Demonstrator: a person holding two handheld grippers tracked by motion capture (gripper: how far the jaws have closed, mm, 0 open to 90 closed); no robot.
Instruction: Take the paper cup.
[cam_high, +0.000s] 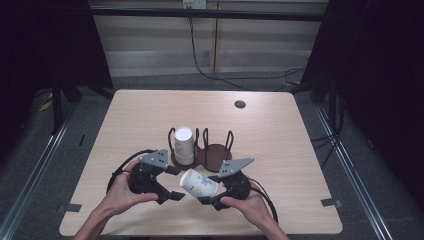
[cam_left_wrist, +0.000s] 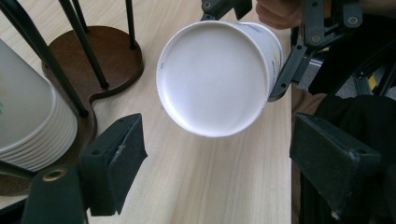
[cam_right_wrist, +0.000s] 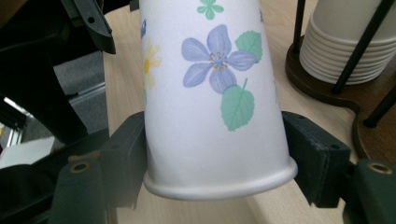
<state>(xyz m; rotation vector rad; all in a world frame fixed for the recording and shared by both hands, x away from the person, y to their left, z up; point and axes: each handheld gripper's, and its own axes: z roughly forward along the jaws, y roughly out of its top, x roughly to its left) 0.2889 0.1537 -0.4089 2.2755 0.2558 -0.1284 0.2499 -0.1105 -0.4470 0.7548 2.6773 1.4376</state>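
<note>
Right now the right gripper (cam_high: 206, 201) holds a paper cup (cam_high: 198, 183) with flowers on it. Its two jaws squeeze the cup near the rolled rim, one on each side, as the right gripper view shows. The cup lies on its side above the counter (cam_high: 280, 130), with its white bottom turned toward the left gripper (cam_high: 174, 183).

The left gripper has its jaws wide apart, and nothing is between them. In the left gripper view the cup's round bottom sits ahead of the jaws, up in the gap between them, but the jaws do not touch it.

Just behind the cup stands a brown cup rack (cam_high: 216, 153) with thin black posts. A stack of cups (cam_high: 183, 145) sits upside down in its left ring. The rack is near the left gripper, on its far side. A small dark hole (cam_high: 240, 104) is in the counter, well apart from everything.
</note>
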